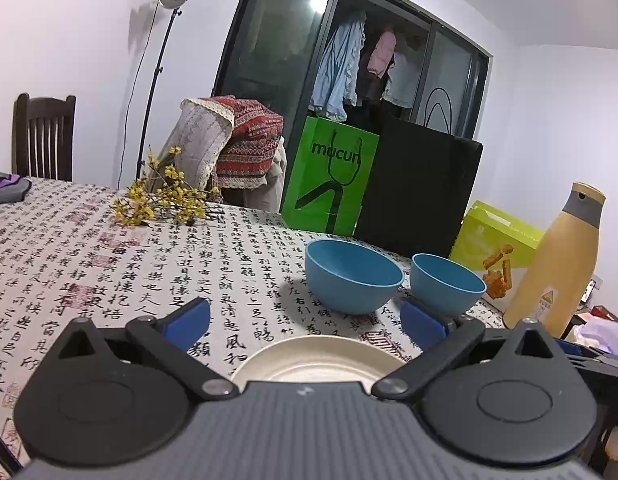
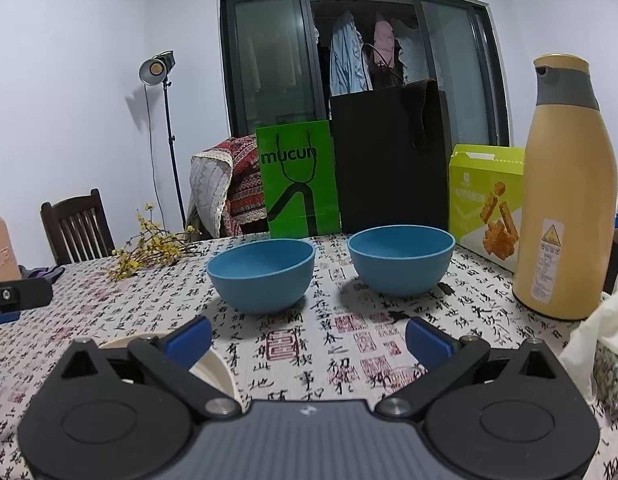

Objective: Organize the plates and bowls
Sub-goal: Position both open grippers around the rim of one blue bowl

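Note:
Two blue bowls stand upright side by side on the calligraphy-print tablecloth: the left bowl [image 1: 353,276] [image 2: 261,276] and the right bowl [image 1: 447,284] [image 2: 401,260]. A cream plate [image 1: 317,362] [image 2: 213,364] lies on the cloth nearer to me. My left gripper [image 1: 305,324] hangs open just above the plate's far rim, short of the bowls, nothing between its blue pads. My right gripper [image 2: 309,340] is open too, over bare cloth in front of both bowls, with the plate under its left finger. The plate's near part is hidden by the gripper bodies.
A tall beige thermos [image 2: 565,200] stands right of the bowls. Behind them are a green snack box [image 2: 485,204], a black bag [image 2: 389,160] and a green bag [image 2: 297,184]. Yellow flowers [image 1: 161,200] lie at the table's far left. A chair [image 1: 43,136] stands beyond.

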`<action>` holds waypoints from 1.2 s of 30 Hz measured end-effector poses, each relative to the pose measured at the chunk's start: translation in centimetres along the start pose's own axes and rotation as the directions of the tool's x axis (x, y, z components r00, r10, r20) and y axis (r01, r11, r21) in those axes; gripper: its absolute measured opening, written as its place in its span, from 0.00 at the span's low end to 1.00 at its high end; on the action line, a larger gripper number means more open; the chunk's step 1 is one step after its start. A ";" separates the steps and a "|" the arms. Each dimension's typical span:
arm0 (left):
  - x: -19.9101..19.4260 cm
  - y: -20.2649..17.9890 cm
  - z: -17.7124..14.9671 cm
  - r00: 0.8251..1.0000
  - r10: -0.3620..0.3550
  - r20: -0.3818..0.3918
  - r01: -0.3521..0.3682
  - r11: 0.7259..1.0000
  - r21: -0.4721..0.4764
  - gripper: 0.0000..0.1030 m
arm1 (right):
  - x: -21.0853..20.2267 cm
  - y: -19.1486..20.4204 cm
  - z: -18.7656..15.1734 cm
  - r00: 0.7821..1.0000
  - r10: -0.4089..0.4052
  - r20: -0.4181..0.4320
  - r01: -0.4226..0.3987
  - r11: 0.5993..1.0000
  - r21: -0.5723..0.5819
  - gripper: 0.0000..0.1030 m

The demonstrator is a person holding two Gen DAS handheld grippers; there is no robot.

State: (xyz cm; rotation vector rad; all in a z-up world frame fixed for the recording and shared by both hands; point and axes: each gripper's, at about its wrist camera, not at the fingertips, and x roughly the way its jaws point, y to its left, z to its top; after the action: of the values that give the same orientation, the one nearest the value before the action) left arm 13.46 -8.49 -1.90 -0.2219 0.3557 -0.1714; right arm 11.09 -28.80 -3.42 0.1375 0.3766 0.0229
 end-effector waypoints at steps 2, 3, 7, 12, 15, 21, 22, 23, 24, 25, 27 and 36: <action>0.5 -0.2 0.4 1.000 -0.006 -0.010 0.006 1.000 -0.001 1.00 | 0.3 0.0 0.5 1.000 -0.003 0.004 0.003 1.000 0.000 1.00; 0.7 -0.4 0.6 1.000 -0.008 -0.011 0.008 1.000 0.005 1.00 | 0.4 0.0 0.7 1.000 -0.001 0.007 0.001 1.000 0.001 1.00; 1.3 -1.2 1.5 1.000 -0.007 -0.005 0.007 0.999 0.033 1.00 | 1.0 -0.2 1.7 1.000 -0.003 0.011 0.002 1.000 0.005 1.00; 2.5 -1.4 2.7 1.000 0.000 -0.015 0.000 1.000 0.024 1.00 | 1.8 -0.6 2.8 1.000 -0.004 0.014 0.004 1.000 0.024 1.00; 3.2 -1.4 3.3 1.000 0.001 -0.018 -0.001 1.000 0.018 1.00 | 2.4 -0.8 3.3 1.000 -0.008 0.007 0.008 0.999 0.034 1.00; 5.1 -1.7 4.9 0.999 0.003 -0.039 -0.002 1.000 0.019 1.00 | 3.8 -1.0 4.5 1.000 -0.008 -0.001 0.008 0.999 0.044 1.00; 5.3 -1.9 5.0 0.999 0.002 -0.041 -0.002 1.000 0.021 1.00 | 4.2 -1.1 4.8 1.000 -0.007 -0.007 0.007 0.999 0.053 1.00; 5.6 -2.1 5.3 0.999 0.005 -0.043 -0.004 1.000 0.026 1.00 | 4.5 -1.2 5.1 1.000 -0.005 -0.013 0.005 0.998 0.059 1.00; 5.9 -2.3 5.5 0.999 0.008 -0.047 -0.007 1.000 0.029 1.00 | 4.8 -1.2 5.3 1.000 -0.004 -0.017 0.005 0.998 0.063 1.00; 6.2 -2.4 5.7 0.998 0.007 -0.055 -0.005 0.999 0.032 1.00 | 5.1 -1.2 5.6 1.000 -0.006 -0.018 0.007 0.998 0.063 1.00; 6.9 -2.6 6.1 0.997 0.007 -0.073 -0.004 0.999 0.034 1.00 | 5.8 -1.1 6.1 1.000 -0.009 -0.026 0.010 0.998 0.064 1.00; 10.1 -3.1 8.0 0.990 0.042 -0.132 -0.039 0.999 0.025 1.00 | 9.0 -1.0 8.3 0.997 0.005 -0.073 0.001 0.997 0.076 0.98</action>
State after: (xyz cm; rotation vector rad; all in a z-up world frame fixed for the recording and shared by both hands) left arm 25.26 -12.02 2.88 -0.1813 0.4899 -0.1505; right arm 22.52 -30.43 0.75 0.2121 0.4511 0.0157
